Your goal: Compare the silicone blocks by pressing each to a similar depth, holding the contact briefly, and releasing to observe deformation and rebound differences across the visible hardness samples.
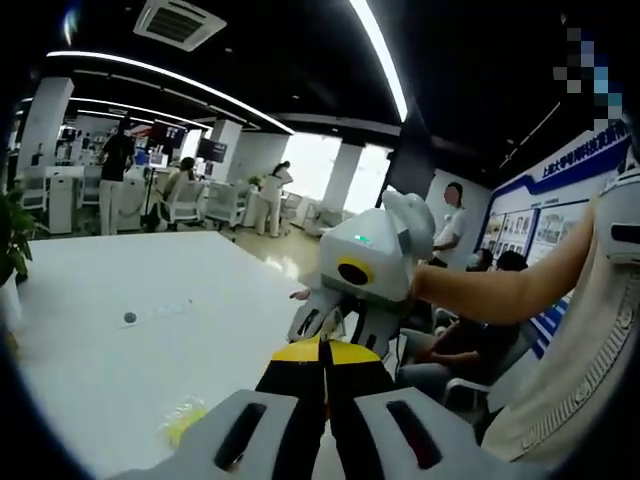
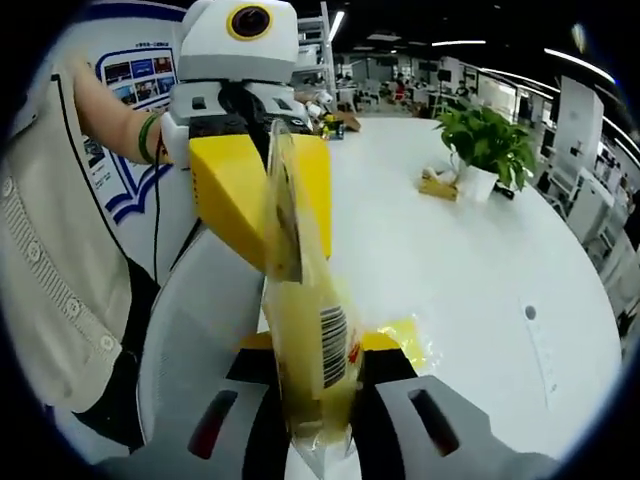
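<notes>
Right gripper [image 2: 322, 400]: jaws clamped on the lower end of a clear yellow packet [image 2: 310, 340] with barcode. Left gripper [image 2: 262, 205]: jaws closed on the packet's upper end, directly ahead. White table [image 2: 480, 270] beneath; potted plant [image 2: 487, 150] far beyond.

I see the bag [image 2: 305, 340] standing upright between my right claw [image 2: 318, 400] and the left claw [image 2: 262, 205] above it, over the bench [image 2: 470, 270]. A plant [image 2: 487, 150] sits on the bench's far side, beside a small box [image 2: 438, 186].
</notes>
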The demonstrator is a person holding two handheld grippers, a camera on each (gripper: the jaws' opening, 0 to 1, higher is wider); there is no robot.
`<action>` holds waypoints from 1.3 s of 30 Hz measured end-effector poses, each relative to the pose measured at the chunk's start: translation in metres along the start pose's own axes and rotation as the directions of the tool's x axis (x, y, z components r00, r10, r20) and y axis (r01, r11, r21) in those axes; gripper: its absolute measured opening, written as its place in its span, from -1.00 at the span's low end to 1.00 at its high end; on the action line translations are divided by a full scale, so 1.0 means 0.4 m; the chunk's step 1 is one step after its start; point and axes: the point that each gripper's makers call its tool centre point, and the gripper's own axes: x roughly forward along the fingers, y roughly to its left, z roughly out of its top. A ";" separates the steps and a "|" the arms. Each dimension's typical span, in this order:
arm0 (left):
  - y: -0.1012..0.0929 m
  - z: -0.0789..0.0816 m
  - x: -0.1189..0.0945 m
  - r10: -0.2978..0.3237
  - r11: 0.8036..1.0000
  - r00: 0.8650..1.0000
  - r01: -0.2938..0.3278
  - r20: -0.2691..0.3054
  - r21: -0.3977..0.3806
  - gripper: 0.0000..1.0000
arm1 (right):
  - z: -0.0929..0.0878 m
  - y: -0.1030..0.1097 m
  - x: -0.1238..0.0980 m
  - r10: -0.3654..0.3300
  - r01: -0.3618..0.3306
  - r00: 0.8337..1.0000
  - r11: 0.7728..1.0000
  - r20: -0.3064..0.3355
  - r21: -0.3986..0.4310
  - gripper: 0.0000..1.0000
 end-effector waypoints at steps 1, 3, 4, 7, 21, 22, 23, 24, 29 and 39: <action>0.000 0.000 -0.001 0.001 1.000 1.000 -0.001 -0.001 0.001 -1.00 | 0.002 -0.003 0.000 -0.018 0.018 1.000 1.000 0.005 -0.012 -0.74; -0.004 -0.002 -0.001 0.004 1.000 1.000 -0.004 -0.007 -0.002 -1.00 | -0.001 0.001 -0.001 -0.015 0.015 1.000 1.000 -0.002 -0.018 -0.75; -0.005 -0.003 -0.001 0.005 1.000 1.000 -0.005 -0.007 -0.001 -1.00 | -0.001 -0.006 -0.002 -0.040 0.041 0.999 0.998 0.003 -0.050 -0.75; -0.013 -0.007 -0.002 0.008 1.000 1.000 -0.008 -0.013 0.002 -1.00 | -0.005 0.002 -0.003 -0.030 0.030 1.000 0.999 -0.005 -0.046 -0.77; -0.039 -0.013 -0.001 0.021 0.999 0.999 -0.020 -0.040 0.035 -1.00 | -0.017 0.010 -0.013 -0.035 0.032 0.999 0.996 -0.033 -0.084 -0.77; -0.041 -0.014 0.001 0.023 0.999 0.999 -0.021 -0.046 0.045 -1.00 | -0.020 0.011 -0.014 -0.038 0.034 0.999 0.995 -0.037 -0.091 -0.77; -0.042 -0.015 0.002 0.024 0.999 0.998 -0.022 -0.049 0.050 -1.00 | -0.021 0.012 -0.014 -0.037 0.034 0.998 0.996 -0.040 -0.088 -0.77; -0.044 -0.015 0.003 0.025 0.998 0.998 -0.022 -0.053 0.052 -1.00 | -0.023 0.013 -0.015 -0.036 0.032 0.998 0.996 -0.046 -0.087 -0.77; -0.050 -0.022 0.007 0.021 0.998 0.997 -0.017 -0.069 0.058 -1.00 | -0.036 0.021 -0.021 -0.035 0.027 0.997 0.995 -0.075 -0.100 -0.78; -0.051 -0.027 0.014 0.016 0.997 0.996 -0.010 -0.082 0.071 -1.00 | -0.052 0.020 -0.029 -0.041 0.030 0.995 0.993 -0.095 -0.116 -0.77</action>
